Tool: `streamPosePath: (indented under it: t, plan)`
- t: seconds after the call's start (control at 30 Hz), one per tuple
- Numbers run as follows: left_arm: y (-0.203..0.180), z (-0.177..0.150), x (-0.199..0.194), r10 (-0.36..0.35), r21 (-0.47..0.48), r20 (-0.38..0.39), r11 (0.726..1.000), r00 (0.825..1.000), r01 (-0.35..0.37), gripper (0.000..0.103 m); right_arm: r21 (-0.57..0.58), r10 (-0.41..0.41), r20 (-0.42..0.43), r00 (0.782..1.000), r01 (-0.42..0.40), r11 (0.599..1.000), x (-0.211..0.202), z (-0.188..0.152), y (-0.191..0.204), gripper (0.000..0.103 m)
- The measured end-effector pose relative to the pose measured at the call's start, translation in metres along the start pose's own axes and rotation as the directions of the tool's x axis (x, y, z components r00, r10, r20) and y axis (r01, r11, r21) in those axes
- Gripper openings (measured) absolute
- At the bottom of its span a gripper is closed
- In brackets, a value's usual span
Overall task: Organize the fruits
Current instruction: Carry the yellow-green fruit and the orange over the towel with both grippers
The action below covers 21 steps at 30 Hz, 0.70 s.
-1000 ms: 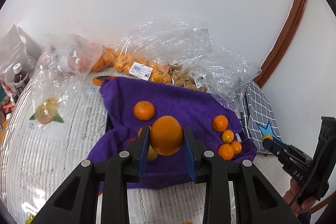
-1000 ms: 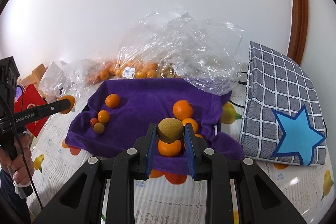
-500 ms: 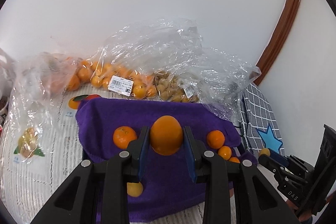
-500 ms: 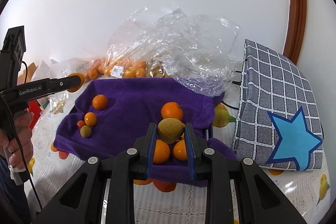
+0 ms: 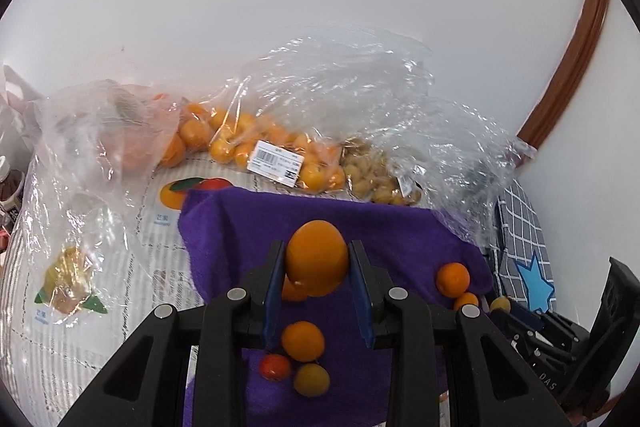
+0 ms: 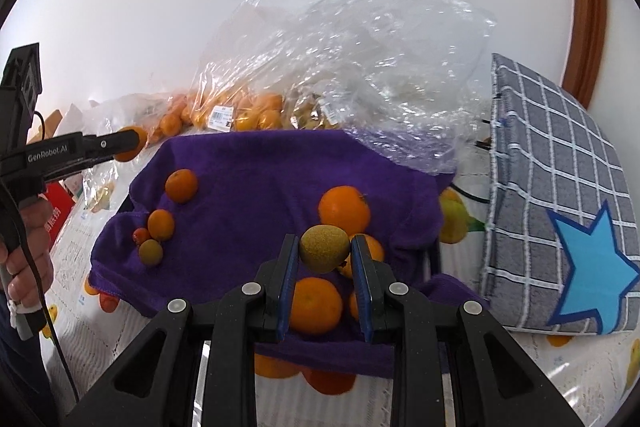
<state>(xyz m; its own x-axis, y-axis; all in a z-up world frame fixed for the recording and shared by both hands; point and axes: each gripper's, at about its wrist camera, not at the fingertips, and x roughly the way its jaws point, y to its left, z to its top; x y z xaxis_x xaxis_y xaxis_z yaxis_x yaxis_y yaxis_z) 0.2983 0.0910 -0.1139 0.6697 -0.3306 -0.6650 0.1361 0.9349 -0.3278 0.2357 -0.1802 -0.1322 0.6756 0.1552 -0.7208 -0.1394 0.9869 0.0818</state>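
The left tongs (image 5: pixel 317 281) pinch a large orange (image 5: pixel 317 259) between their blue pads, held above the purple towel (image 5: pixel 248 227) spread on the tabletop (image 5: pixel 80 307). The right tongs (image 6: pixel 325 277) pinch a brownish-green kiwi (image 6: pixel 325 247) over the right part of the towel, where several oranges (image 6: pixel 345 209) lie close together. At the left of the towel sits a smaller group of fruit (image 6: pixel 161 225). Beyond its far edge, clear plastic bags (image 5: pixel 352 115) hold more fruit. A grey checked cushion (image 6: pixel 560 211) leans at the right.
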Motion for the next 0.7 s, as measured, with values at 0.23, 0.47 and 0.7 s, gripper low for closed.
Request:
streamPosePath:
  t: [0.23,0.47,0.7]
  plan:
    - [0.007,0.002,0.006,0.009,-0.015,-0.011,1.0,1.0,-0.009,0.03,-0.032,0.034,-0.032,0.999,-0.035,0.999,0.018,-0.001,0.015,0.026]
    - [0.007,0.002,0.016,-0.024,-0.022,-0.043,0.999,0.999,0.023,0.03,-0.071,0.034,-0.092,0.995,-0.04,0.997,0.041,-0.005,0.023,0.026]
    - [-0.004,-0.007,0.028,-0.08,0.005,-0.084,0.997,0.993,0.081,0.03,-0.105,0.018,-0.115,0.993,-0.03,0.994,0.051,-0.008,0.024,0.027]
